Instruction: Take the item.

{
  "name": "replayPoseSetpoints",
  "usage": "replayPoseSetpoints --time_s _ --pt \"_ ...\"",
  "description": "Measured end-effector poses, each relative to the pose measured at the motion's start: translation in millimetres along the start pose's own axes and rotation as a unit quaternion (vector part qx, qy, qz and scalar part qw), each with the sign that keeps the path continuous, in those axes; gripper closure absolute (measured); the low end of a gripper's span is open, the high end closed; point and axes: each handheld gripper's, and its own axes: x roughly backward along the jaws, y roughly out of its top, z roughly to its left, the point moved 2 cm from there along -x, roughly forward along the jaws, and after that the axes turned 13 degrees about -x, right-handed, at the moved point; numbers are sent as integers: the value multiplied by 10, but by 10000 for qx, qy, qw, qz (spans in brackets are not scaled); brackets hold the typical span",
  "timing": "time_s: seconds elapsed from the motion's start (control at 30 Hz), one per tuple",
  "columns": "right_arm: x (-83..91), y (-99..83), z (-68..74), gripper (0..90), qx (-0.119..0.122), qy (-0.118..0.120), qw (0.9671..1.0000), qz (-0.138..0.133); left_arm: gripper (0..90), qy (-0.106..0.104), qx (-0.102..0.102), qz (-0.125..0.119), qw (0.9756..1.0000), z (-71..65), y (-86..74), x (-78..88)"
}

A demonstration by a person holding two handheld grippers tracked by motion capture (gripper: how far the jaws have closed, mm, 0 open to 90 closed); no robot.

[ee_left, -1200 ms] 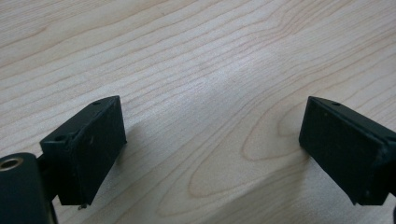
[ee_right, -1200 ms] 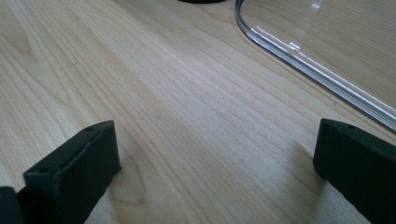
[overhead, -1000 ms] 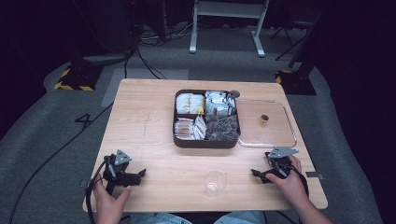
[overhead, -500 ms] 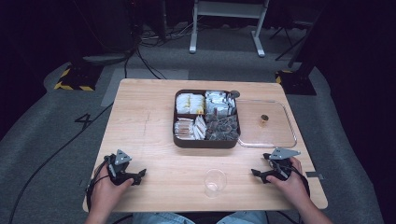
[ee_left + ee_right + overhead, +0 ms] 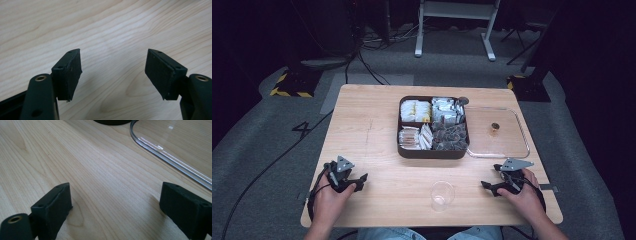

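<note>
Two black two-jaw grippers rest low over a pale wooden table (image 5: 377, 120), one in each of a person's hands at the near edge. The left gripper (image 5: 357, 180) sits near the table's front left corner, its jaws spread wide apart with nothing between them; in the left gripper view (image 5: 113, 72) only bare wood grain lies between the two black pads. The right gripper (image 5: 488, 187) sits near the front right corner, jaws likewise spread and empty. In the right gripper view (image 5: 115, 207) the curved rim of a clear plastic lid (image 5: 175, 150) lies just ahead on the wood.

Between the two grippers, near the front edge, stands a small clear plastic cup (image 5: 442, 195), upright and apart from both. Farther back, at the table's middle, sits a dark brown square tray (image 5: 432, 152) with four compartments holding packets: yellow-and-white ones, silvery ones, pale ones and dark ones. The clear plastic lid (image 5: 507, 145), with a small brown knob, lies flat just beside the tray on its right.
</note>
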Motion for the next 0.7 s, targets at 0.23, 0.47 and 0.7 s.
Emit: replayPoseSetpoints --time_s 0.23,0.47,0.7 --pt "0 0 -1 107 2 -1 10000 -2 272 -524 -174 -341 9979 -126 259 125" --pt "-1 0 -2 107 5 4 10000 -4 307 -558 -558 -489 9957 -197 550 250" --pt "-1 1 -3 107 3 6 10000 -3 323 -695 -790 -676 9922 -204 802 246"
